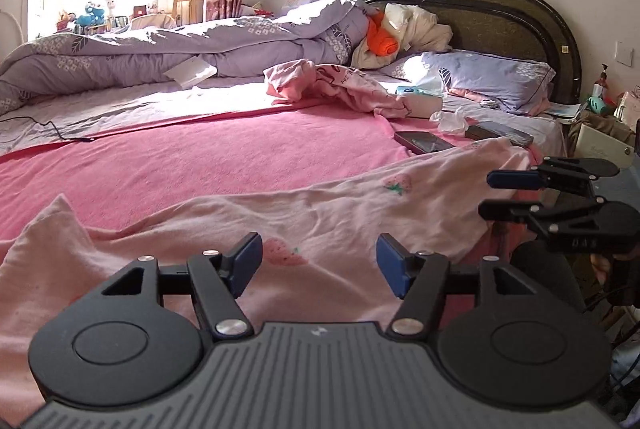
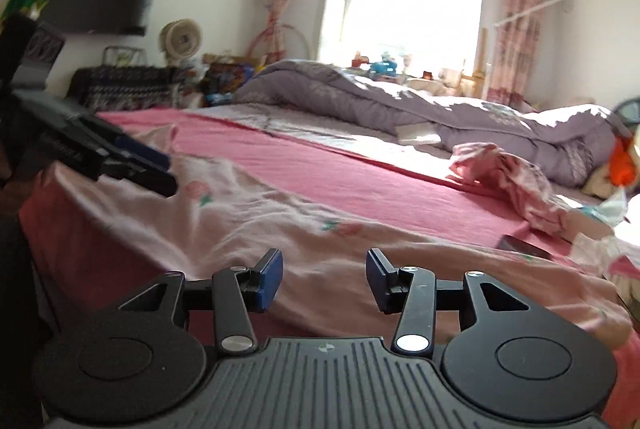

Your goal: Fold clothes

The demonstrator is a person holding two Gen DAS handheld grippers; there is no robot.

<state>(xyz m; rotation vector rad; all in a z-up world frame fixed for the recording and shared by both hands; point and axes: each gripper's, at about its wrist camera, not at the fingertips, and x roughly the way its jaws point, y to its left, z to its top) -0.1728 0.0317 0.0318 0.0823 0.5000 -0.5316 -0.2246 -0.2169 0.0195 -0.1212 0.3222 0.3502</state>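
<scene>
Strawberry-print garment (image 1: 320, 213), spread on bed (image 1: 200, 165): left gripper (image 1: 319, 265) and right gripper (image 2: 325, 279) jaws parted, empty; edges best pinched squarely.

Left gripper (image 1: 319, 265) points forward, tilted slightly downward, blue-padded fingers (image 1: 247, 256) spread apart with nothing pinched between them. Right gripper (image 2: 325, 279) sits parted too, fingers (image 2: 270, 279) clear and gripping nothing; from the left wrist it appears turned sideways, far right.

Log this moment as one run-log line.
task: fold clothes | left gripper: open, empty | right gripper: open, empty | strawberry-print garment: spread along bed edge, unheld | crumpled pink garment: untouched
</scene>
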